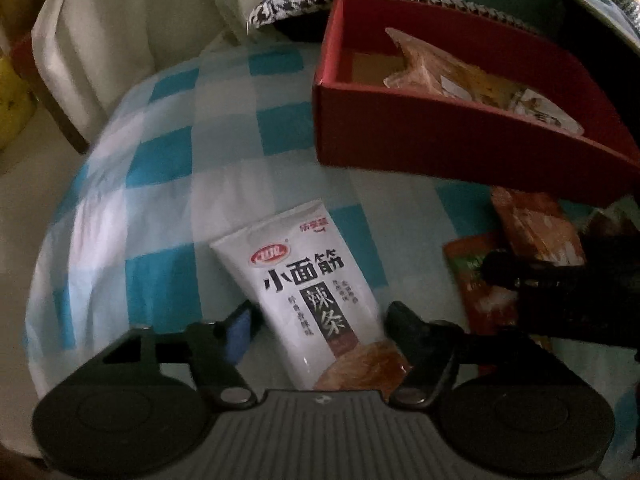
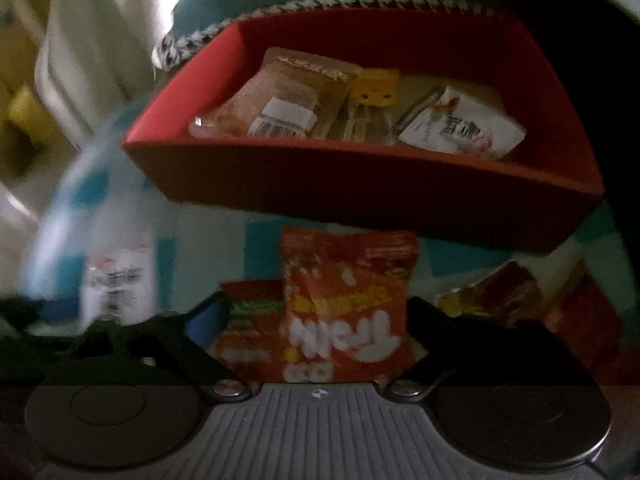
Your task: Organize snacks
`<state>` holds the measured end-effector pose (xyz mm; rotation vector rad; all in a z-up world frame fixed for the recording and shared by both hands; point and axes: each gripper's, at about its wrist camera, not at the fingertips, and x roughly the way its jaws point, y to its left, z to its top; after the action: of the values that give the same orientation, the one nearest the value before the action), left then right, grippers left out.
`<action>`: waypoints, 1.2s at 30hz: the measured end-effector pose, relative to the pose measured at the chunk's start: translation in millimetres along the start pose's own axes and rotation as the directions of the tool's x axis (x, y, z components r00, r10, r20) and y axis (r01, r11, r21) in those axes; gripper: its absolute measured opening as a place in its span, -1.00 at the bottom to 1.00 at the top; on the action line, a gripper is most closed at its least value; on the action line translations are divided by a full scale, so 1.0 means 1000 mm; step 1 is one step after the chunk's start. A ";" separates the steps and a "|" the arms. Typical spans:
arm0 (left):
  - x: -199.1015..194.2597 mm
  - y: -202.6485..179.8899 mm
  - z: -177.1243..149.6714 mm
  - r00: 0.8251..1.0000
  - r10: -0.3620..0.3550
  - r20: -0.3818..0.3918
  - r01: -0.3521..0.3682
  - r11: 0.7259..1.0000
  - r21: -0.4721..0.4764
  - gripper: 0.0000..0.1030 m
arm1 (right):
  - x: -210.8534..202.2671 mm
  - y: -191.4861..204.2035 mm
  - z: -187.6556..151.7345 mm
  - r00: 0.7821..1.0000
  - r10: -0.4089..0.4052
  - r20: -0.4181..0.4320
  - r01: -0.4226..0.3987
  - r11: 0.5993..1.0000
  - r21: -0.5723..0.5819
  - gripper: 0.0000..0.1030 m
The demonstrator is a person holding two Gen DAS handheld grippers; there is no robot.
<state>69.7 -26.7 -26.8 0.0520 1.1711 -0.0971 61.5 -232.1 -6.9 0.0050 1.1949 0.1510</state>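
Lying on blue-and-white checked cloth (image 1: 168, 160): white snack packet (image 1: 312, 296), between fingers of left hand-held gripper (image 1: 320, 320), jaws apart, pads not pressing. Orange snack packet (image 2: 344, 304) between fingers of right hand-held gripper (image 2: 316, 320), jaws wide; contact unclear in blur. Red box (image 2: 360, 192) beyond both, holding clear-wrapped packet (image 2: 276, 100), yellow item (image 2: 378, 86), white sachet (image 2: 460, 128). Further orange packets (image 1: 532, 228) beside box.
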 end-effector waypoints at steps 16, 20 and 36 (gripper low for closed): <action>-0.005 0.021 -0.014 0.999 -0.044 -0.031 0.042 0.998 -0.046 0.45 | -0.020 -0.008 -0.027 0.999 -0.006 -0.041 0.006 1.000 -0.016 0.60; -0.003 0.006 -0.020 1.000 0.010 -0.013 -0.009 0.999 0.030 0.60 | -0.011 -0.001 -0.028 0.998 0.046 -0.047 -0.048 0.998 -0.029 1.00; -0.011 0.004 -0.024 1.000 -0.018 0.008 0.018 0.999 0.045 0.00 | -0.025 0.015 -0.034 0.999 0.022 -0.033 -0.026 0.992 -0.123 0.32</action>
<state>43.3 -19.9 -25.8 0.0802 1.1608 -0.1393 19.0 -222.6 4.4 -0.0920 1.2157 0.2473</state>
